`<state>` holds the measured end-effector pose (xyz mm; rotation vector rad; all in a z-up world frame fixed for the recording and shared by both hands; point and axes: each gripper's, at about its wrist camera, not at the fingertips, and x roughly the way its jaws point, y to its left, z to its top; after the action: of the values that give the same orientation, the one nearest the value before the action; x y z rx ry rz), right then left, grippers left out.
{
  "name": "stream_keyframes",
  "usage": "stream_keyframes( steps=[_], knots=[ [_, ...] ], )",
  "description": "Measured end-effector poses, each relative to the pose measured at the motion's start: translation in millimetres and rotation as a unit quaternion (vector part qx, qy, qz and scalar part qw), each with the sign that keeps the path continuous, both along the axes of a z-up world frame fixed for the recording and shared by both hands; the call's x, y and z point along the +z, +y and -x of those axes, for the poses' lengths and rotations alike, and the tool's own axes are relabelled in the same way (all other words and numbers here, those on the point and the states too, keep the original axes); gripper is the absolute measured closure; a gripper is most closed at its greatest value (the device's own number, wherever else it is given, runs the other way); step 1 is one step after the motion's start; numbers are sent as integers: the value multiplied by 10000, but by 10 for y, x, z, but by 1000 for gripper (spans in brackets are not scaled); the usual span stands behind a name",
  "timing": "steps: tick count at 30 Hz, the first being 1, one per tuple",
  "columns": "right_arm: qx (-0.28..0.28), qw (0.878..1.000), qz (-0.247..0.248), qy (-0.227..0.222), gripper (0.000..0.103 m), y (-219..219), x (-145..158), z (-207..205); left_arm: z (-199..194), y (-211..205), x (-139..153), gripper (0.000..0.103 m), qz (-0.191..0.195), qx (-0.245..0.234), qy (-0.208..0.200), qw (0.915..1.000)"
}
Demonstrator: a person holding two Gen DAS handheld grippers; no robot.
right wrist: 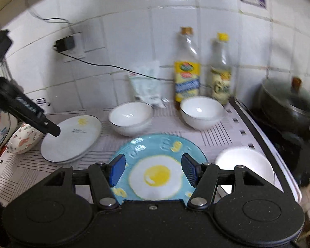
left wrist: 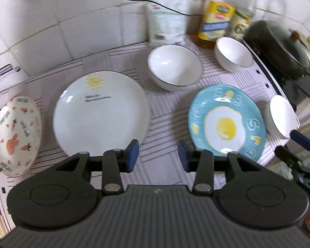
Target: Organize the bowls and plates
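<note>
Seen from the left wrist, a white plate with a sun drawing (left wrist: pixel 101 113) lies on the striped mat, with a blue fried-egg plate (left wrist: pixel 227 122) to its right. Three white bowls (left wrist: pixel 173 66) (left wrist: pixel 233 52) (left wrist: pixel 281 117) stand around the blue plate. A carrot-and-bunny bowl (left wrist: pixel 14 136) sits tilted at the far left. My left gripper (left wrist: pixel 158 150) hangs open above the gap between the two plates, holding nothing. My right gripper (right wrist: pixel 155 169) is open above the blue fried-egg plate (right wrist: pixel 155 165), clear of it and empty. The white plate (right wrist: pixel 72 138) lies to its left.
Two oil bottles (right wrist: pixel 187 72) (right wrist: pixel 221 72) and a plastic bag (right wrist: pixel 148 84) stand against the tiled wall. A dark lidded pot (right wrist: pixel 289 103) sits on the stove at the right. A charger (right wrist: pixel 65 43) with a black cable hangs on the wall.
</note>
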<state>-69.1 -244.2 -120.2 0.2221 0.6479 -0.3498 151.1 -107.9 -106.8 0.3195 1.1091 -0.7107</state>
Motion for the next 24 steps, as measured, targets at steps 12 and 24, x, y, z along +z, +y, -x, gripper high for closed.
stream_keyframes(
  steps=[12, 24],
  knots=[
    [21, 9977, -603, 294, 38, -434, -500, 170, 254, -519, -568, 51, -28, -83, 205, 9998],
    [-180, 9935, -1117, 114, 47, -581, -922, 39, 241, -833, -1083, 43, -396, -262, 13, 9989]
  ],
)
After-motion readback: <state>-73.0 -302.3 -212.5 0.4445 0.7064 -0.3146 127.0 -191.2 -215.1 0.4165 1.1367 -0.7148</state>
